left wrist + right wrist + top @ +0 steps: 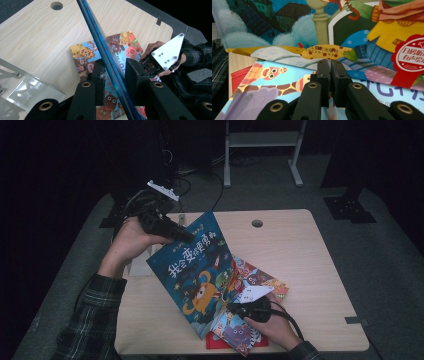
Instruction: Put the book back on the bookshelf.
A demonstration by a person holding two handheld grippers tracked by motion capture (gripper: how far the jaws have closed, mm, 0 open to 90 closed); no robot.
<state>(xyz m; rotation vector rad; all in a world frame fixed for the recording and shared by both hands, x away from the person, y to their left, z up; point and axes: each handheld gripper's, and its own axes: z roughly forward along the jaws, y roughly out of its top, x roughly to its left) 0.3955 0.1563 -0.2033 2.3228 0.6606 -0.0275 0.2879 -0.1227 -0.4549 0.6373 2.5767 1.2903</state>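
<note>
While the left gripper (172, 230) pinches the blue book's (197, 270) top edge, tilting it over the table (310, 270), the right gripper (240, 309), jaws closed, touches its bottom edge.

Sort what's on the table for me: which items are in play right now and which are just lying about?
In play:
- blue picture book, tilted up, clamped in the left gripper
- right gripper at its lower edge
- animal picture book lying flat beneath

Lying about:
- red book under the stack
- clear plastic stand
</note>
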